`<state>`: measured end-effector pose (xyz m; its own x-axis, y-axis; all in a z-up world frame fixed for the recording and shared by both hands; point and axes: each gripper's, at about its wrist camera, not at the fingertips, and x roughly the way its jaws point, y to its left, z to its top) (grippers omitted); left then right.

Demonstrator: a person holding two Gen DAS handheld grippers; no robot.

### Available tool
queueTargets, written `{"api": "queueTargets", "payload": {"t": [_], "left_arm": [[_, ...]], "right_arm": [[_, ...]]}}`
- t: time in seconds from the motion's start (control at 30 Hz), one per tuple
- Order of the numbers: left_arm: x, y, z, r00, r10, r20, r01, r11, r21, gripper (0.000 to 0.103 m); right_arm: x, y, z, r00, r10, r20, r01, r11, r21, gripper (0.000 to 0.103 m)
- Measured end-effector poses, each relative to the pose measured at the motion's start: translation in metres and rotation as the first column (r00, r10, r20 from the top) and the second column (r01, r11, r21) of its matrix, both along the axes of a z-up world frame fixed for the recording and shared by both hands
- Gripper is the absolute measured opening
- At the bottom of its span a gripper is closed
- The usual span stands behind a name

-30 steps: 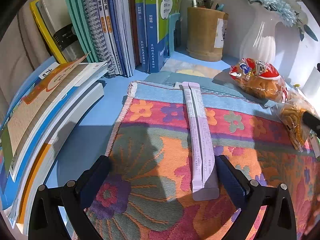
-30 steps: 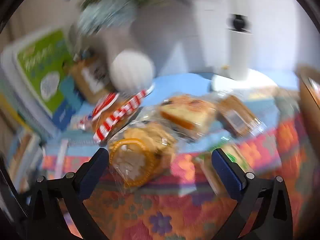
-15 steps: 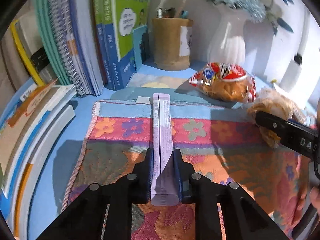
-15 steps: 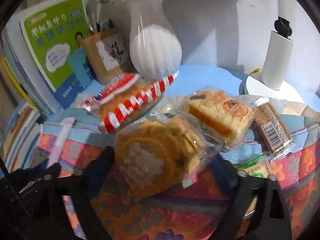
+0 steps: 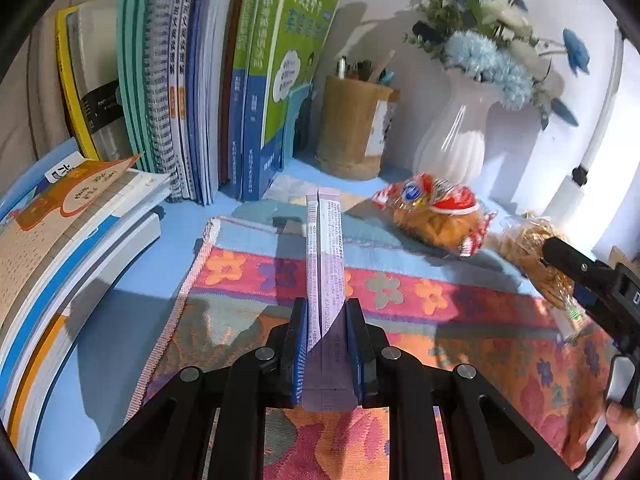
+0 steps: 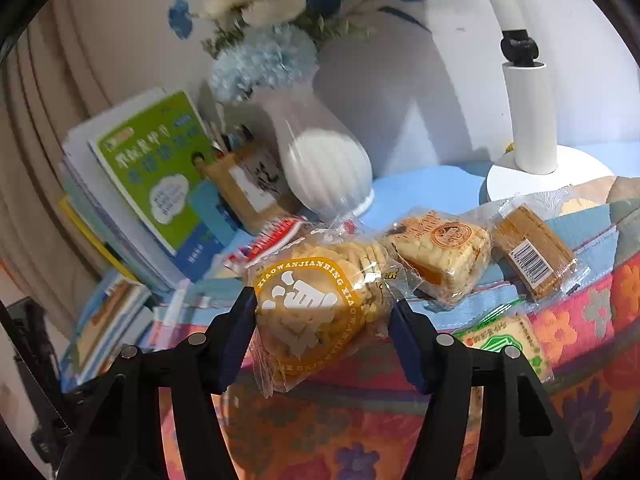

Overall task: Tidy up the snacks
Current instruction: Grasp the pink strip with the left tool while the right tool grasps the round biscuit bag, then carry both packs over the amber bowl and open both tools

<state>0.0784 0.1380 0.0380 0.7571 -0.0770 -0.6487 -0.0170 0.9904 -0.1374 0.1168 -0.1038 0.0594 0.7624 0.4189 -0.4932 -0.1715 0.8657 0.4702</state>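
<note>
The left gripper [image 5: 327,344] is clenched on the near end of a long, flat lilac snack box [image 5: 326,268], whose far end points toward the back of the blue counter [image 5: 132,308], above the flowered woven cloth [image 5: 256,304] spread on the counter. The right gripper [image 6: 323,332] has its jaws closing around a clear plastic bag of small yellow biscuits with an orange ring print [image 6: 316,304]; both blue pads touch the bag's sides.

Beyond that bag, toward the back edge of the cloth, lie a red-and-white striped bag of golden pastry [image 5: 434,212], a wrapped yellow sponge cake with a round orange label [image 6: 444,252] and a clear-wrapped brown wafer block with a barcode [image 6: 532,256]. A green-and-white wrapped snack [image 6: 500,336] lies just right of the right gripper.

Along the counter's back edge stand upright books [image 5: 200,92], a brown burlap pen holder [image 5: 354,128], a white ribbed vase of blue and white flowers [image 5: 456,140] and a white lamp base [image 6: 544,172]. Stacked books [image 5: 60,232] lie at the left edge.
</note>
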Motion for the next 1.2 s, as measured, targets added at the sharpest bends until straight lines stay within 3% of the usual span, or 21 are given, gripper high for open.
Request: {"api": "queueTargets", "payload": {"t": [0.13, 0.3, 0.4, 0.47, 0.63, 0.7, 0.9, 1.0, 1.03, 1.07, 1.1, 1.13, 1.17, 1.2], "left_arm": [[-0.005, -0.001, 0.006, 0.999, -0.017, 0.044, 0.017, 1.000, -0.010, 0.017], [-0.012, -0.011, 0.021, 0.997, -0.052, 0.065, 0.055, 0.998, -0.039, 0.017], [-0.012, -0.031, 0.048, 0.991, -0.112, 0.073, 0.120, 0.987, -0.109, 0.017], [-0.007, -0.053, 0.067, 0.985, -0.149, 0.083, 0.156, 0.984, -0.089, 0.017], [0.013, -0.139, 0.108, 0.947, -0.306, 0.102, 0.314, 0.947, -0.069, 0.017], [0.017, -0.183, 0.116, 0.911, -0.400, 0.102, 0.409, 0.908, -0.092, 0.017], [0.021, -0.293, 0.116, 0.819, -0.571, 0.054, 0.573, 0.809, -0.130, 0.017], [0.021, -0.332, 0.108, 0.783, -0.621, 0.032, 0.620, 0.777, -0.112, 0.018], [0.023, -0.348, 0.101, 0.764, -0.646, 0.001, 0.643, 0.760, -0.093, 0.020], [0.026, -0.360, 0.094, 0.748, -0.662, -0.045, 0.658, 0.749, -0.076, 0.036], [0.029, -0.366, 0.087, 0.750, -0.655, -0.093, 0.653, 0.756, -0.052, 0.050], [0.029, -0.368, 0.084, 0.768, -0.630, -0.114, 0.632, 0.775, -0.027, 0.075], [0.029, -0.365, 0.082, 0.790, -0.605, -0.106, 0.607, 0.794, -0.008, 0.082], [0.029, -0.360, 0.083, 0.809, -0.582, -0.077, 0.585, 0.811, 0.009, 0.082]], "right_arm": [[-0.014, -0.003, 0.013, 0.999, 0.006, 0.038, -0.008, 0.999, 0.049, 0.062], [-0.039, -0.002, 0.044, 0.996, 0.017, 0.091, -0.019, 1.000, 0.019, 0.062], [-0.046, -0.019, 0.064, 0.996, -0.021, 0.084, 0.019, 1.000, 0.019, 0.062], [-0.047, -0.037, 0.079, 0.994, -0.069, 0.081, 0.070, 0.998, -0.004, 0.062], [-0.040, -0.103, 0.102, 0.975, -0.217, 0.039, 0.219, 0.974, -0.063, 0.062], [-0.036, -0.133, 0.102, 0.961, -0.275, 0.007, 0.275, 0.959, -0.065, 0.062], [-0.038, -0.227, 0.105, 0.896, -0.438, -0.070, 0.433, 0.898, -0.076, 0.062], [-0.041, -0.260, 0.102, 0.873, -0.480, -0.092, 0.476, 0.877, -0.065, 0.063], [-0.039, -0.268, 0.100, 0.866, -0.488, -0.114, 0.482, 0.873, -0.076, 0.068], [-0.036, -0.275, 0.097, 0.845, -0.513, -0.148, 0.501, 0.858, -0.111, 0.070], [-0.035, -0.280, 0.096, 0.824, -0.539, -0.173, 0.520, 0.842, -0.142, 0.082], [-0.035, -0.283, 0.096, 0.810, -0.556, -0.187, 0.533, 0.830, -0.164, 0.088], [-0.038, -0.285, 0.097, 0.808, -0.561, -0.180, 0.538, 0.827, -0.164, 0.088], [-0.041, -0.285, 0.100, 0.810, -0.563, -0.167, 0.543, 0.826, -0.151, 0.088]]}}
